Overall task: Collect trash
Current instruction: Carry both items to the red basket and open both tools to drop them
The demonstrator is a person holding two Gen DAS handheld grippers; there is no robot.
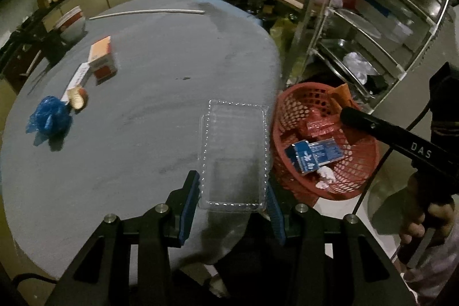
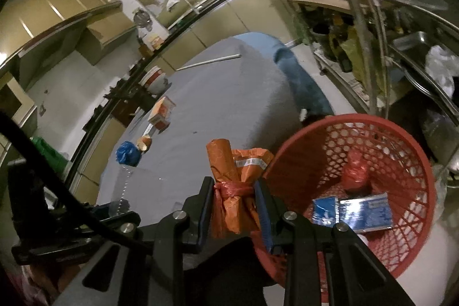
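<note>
The grey worktop (image 1: 137, 111) fills most of the left wrist view, and everything else is placed from it. Beyond its far right edge stands a metal rack (image 1: 367, 27) loaded with pans and bags. Just off its right edge, lower than the surface, sits the red basket (image 1: 289, 111), already holding a blue box (image 1: 314, 155), red wrappers (image 1: 321, 126) and a crumpled white scrap (image 1: 325, 177). At the near right edge of the worktop lies a clear tray (image 1: 233, 154), one end between the pads of the left claw (image 1: 233, 208); the pads flank its sides and appear to press on them, so the claw is pinching the tray. Over the same near right edge, beside the basket rim, the right claw (image 2: 233, 208) is clamped on an orange bag (image 2: 235, 179) tied with a red band, its rolled top sticking up past the fingers. On the left side of the worktop stands an orange carton (image 1: 101, 59); a flat white pack (image 1: 77, 79) lies just nearer, then a piece of bread (image 1: 79, 98) and a crumpled blue bag (image 1: 48, 116), these last close together. Near the far edge lies a thin white stick (image 1: 146, 13), and at the far left edge a cup (image 1: 70, 23).
</note>
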